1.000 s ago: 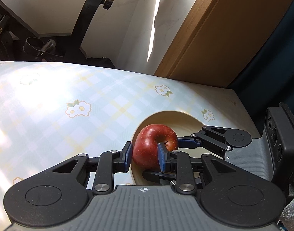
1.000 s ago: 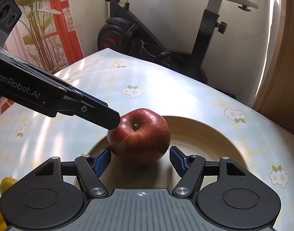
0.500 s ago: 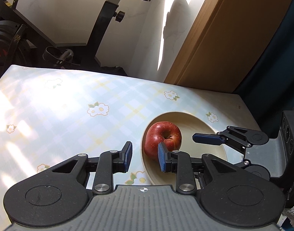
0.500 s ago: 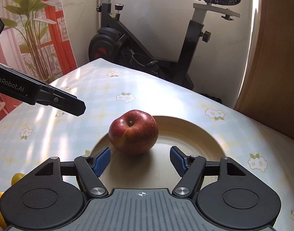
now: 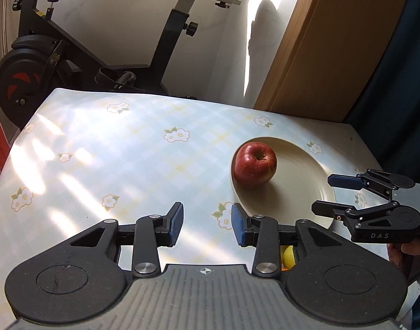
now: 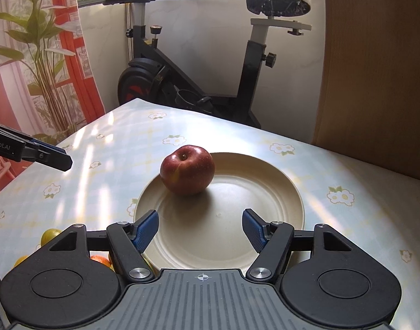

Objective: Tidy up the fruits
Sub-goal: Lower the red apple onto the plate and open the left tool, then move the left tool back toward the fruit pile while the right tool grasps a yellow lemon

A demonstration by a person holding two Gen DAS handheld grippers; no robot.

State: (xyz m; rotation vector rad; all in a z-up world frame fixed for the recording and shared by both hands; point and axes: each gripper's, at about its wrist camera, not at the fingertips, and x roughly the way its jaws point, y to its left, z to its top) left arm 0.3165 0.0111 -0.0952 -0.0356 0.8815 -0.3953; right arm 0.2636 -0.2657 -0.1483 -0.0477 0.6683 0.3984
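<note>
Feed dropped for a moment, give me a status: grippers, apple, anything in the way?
Left gripper open, empty. Right gripper open, empty, over plate. Apple upright at plate's edge, untouched. Nothing between grippers and apple.

The counter (image 6: pixel 105 148), covered in a flowered check cloth, carried a cream plate (image 6: pixel 265 192) and a few citrus fruits (image 6: pixel 49 235) at its near edge.
</note>
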